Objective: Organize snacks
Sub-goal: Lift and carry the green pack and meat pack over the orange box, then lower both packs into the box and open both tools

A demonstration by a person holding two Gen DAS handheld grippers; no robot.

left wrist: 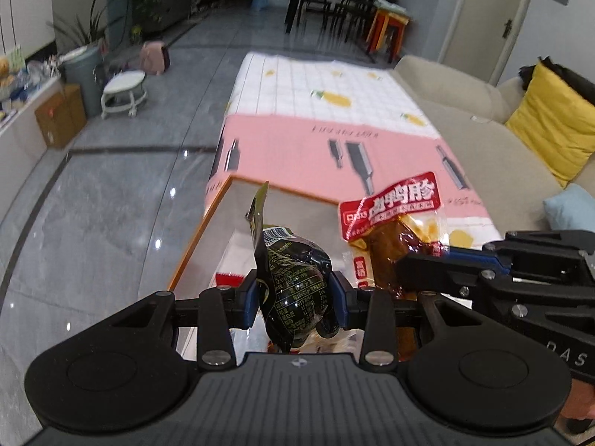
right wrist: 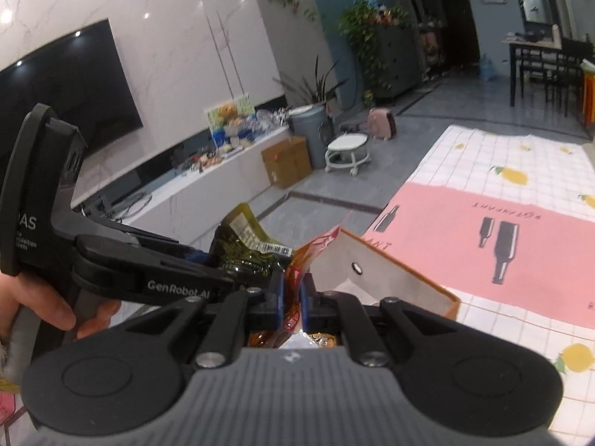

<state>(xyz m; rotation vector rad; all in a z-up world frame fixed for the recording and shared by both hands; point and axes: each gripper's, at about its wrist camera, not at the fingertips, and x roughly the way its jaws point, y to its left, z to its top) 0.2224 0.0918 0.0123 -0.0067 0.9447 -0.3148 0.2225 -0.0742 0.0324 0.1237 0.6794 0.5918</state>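
1. The left wrist view shows the left gripper [left wrist: 293, 299] with its blue-padded fingers pinching a dark green snack packet [left wrist: 297, 282] at its bulging middle, held above the open white box [left wrist: 208, 230] with orange edges. The right wrist view shows that packet [right wrist: 241, 245] only from the side, partly hidden behind the left gripper's black body.
2. The right gripper [right wrist: 292, 297] has its fingers pressed on the thin edge of a red-and-clear snack packet [right wrist: 297, 278]; the left view shows this packet [left wrist: 390, 230] whole, held upright beside the green one over the box.
3. Writing: the red packet's label carries white Chinese characters; the green packet bears a barcode and small print too fine to read. The left gripper's side reads "GenRobot AI".
4. The box sits near the left edge of the bench [left wrist: 316, 85], which is covered with a pink and a lemon-print cloth; the far cloth is bare.
5. A beige sofa [left wrist: 465, 111] borders the bench's right side, and grey tiled floor [left wrist: 111, 204] lies on the left.
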